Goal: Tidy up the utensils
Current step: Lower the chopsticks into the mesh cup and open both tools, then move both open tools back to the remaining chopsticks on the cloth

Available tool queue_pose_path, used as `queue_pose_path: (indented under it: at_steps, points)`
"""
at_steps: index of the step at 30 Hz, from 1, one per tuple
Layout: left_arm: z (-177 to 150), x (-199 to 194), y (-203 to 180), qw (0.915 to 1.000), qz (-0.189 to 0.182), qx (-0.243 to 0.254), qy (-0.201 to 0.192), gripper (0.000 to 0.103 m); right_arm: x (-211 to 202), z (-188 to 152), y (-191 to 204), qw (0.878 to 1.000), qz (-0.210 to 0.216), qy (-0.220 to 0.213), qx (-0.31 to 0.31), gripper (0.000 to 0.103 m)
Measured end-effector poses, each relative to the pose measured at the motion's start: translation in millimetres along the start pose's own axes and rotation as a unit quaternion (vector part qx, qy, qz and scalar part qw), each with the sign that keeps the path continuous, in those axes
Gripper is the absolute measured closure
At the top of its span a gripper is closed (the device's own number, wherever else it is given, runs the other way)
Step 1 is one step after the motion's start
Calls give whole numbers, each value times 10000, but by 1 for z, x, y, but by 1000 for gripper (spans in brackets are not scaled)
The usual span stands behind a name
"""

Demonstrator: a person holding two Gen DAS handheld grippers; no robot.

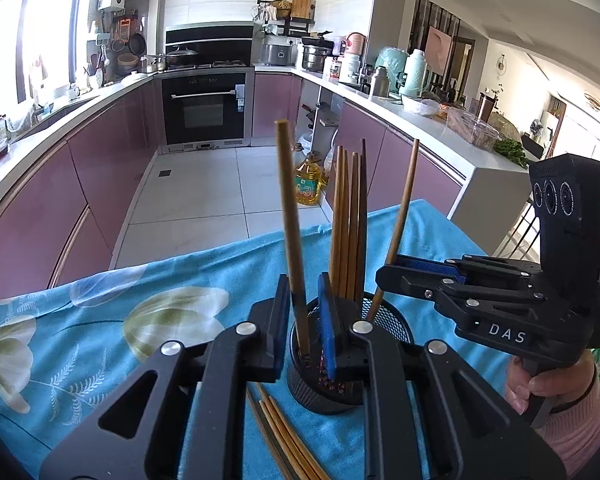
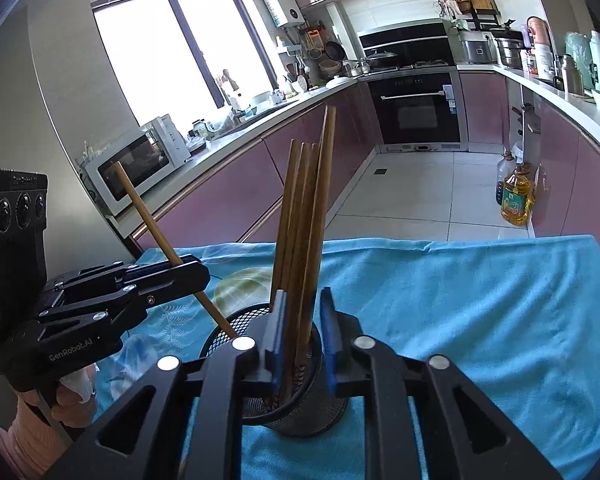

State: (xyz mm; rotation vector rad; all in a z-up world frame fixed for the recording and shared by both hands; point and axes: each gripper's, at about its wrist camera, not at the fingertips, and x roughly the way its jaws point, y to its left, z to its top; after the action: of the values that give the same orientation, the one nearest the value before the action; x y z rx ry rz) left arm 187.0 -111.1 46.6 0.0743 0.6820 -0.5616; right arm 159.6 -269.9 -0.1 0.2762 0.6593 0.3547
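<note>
Mesh holder (image 1: 384,320) crowded with upright chopsticks (image 1: 350,220), both grippers beside its rim, loose chopsticks (image 1: 284,440) near, blue cloth (image 2: 480,320) rightward open

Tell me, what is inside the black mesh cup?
The black mesh cup holds several upright wooden chopsticks, including one between each gripper's jaws. Their lower ends and the cup's bottom are hidden by the grippers.

We see wooden chopsticks (image 1: 346,220), matt and smooth, standing in a black wire-mesh metal holder (image 1: 392,320); more wooden chopsticks (image 1: 284,440) lie on a soft blue cloth (image 1: 100,320) with a pale printed flower pattern. Our left gripper (image 1: 306,320) and right gripper (image 2: 304,332) look like matt black plastic with shiny metal screw heads and blue, finely textured pads (image 1: 326,332). Behind, the mauve cabinet fronts (image 1: 112,168) are glossy, the floor tiles (image 1: 204,192) smooth and faintly shiny, the oven door (image 1: 204,108) dark glass.
</note>
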Motion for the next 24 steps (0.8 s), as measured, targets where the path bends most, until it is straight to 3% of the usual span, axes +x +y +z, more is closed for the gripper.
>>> queue_pose_path:
  at_steps: [7, 10, 15, 19, 24]
  points:
    - [-11, -5, 16, 9996, 44, -239, -112, 78, -16, -1, 0, 9996, -110, -271, -42, 71]
    - [-21, -15, 23, 9991, 173, -284, -253, 75, -28, -5, 4, 9989, -163, -422, -121, 56]
    - [-48, -40, 28, 9982, 405, -171, -411, 68, -52, -21, 21, 9973, -100, -590, -414, 52]
    - [-79, -48, 28, 9982, 548, -51, -258, 66, -53, -46, 37, 9973, 142, -351, -632, 50]
    - [-126, -39, 22, 9981, 580, 45, 209, 64, -24, -85, 53, 9953, 254, 360, -861, 50]
